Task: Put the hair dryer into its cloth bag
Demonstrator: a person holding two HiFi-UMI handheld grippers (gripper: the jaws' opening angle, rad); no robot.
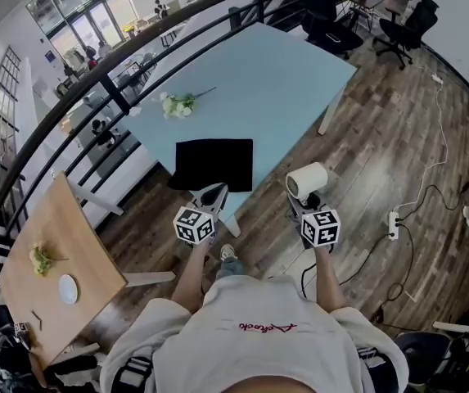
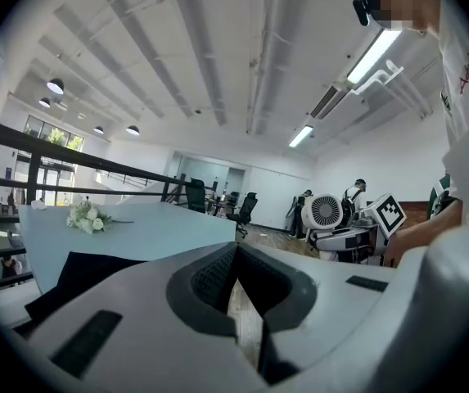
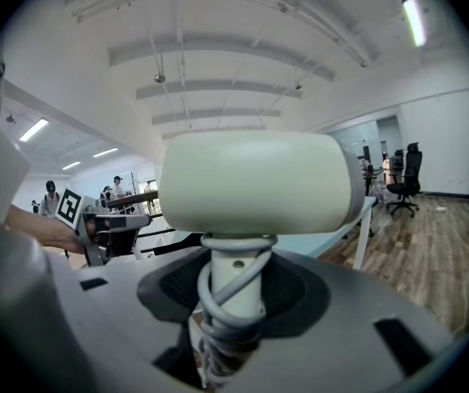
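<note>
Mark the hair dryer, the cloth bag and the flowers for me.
hair dryer (image 1: 307, 180), head view, on its cream barrel.
cloth bag (image 1: 214, 164), head view, on its flat black middle.
flowers (image 1: 177, 105), head view, on the white blooms.

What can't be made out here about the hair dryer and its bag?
The black cloth bag: its opening, too small in head view; mostly behind the left gripper in that gripper's view.
The hair dryer: handle base and cord's end, hidden low inside the right gripper.
</note>
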